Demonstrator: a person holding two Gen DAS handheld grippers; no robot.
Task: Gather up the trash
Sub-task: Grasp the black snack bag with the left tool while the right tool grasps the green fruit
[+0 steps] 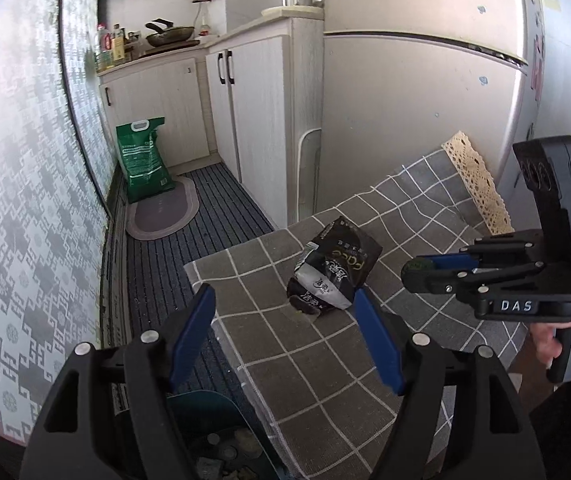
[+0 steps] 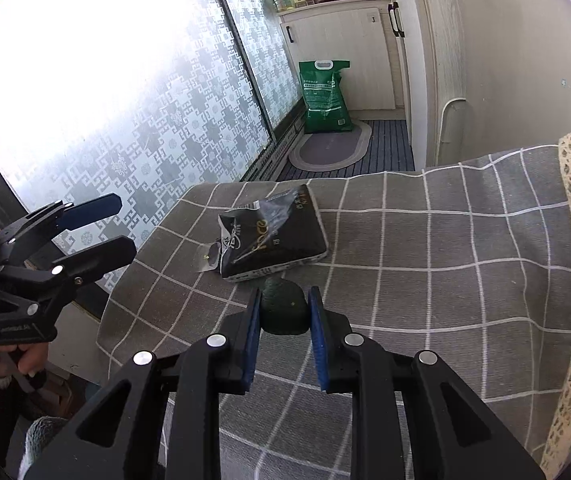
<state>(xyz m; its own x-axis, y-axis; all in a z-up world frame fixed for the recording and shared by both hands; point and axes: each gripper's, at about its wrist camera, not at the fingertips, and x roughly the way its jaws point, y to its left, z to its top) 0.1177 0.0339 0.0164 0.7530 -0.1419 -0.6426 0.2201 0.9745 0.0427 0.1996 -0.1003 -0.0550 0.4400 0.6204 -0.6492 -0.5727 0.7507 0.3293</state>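
From the left wrist view, the left gripper (image 1: 285,312) hangs with its blue fingers spread wide and nothing between them, above the near left edge of the table covered by a grey checked tablecloth (image 1: 325,380). A crumpled black snack bag (image 1: 331,274) lies on the cloth toward the far left corner, with a small torn scrap (image 1: 303,307) just beside it. Below the left gripper, off the table edge, the rim of a trash bin (image 1: 213,408) shows with rubbish inside. The right gripper (image 1: 419,274) comes in from the right side over the cloth, holding something dark at its tips.

From the right wrist view, the right gripper (image 2: 284,312) is clamped on a dark green rounded lump (image 2: 284,312), which looks like a piece of peel or rind, just near of the black snack bag (image 2: 273,236). The left gripper (image 2: 105,228) hovers open past the table's left edge.

The step in hand seems to be carrying the green piece off the table; next it calls for swinging left to the bin and releasing, then returning for the bag and scrap.
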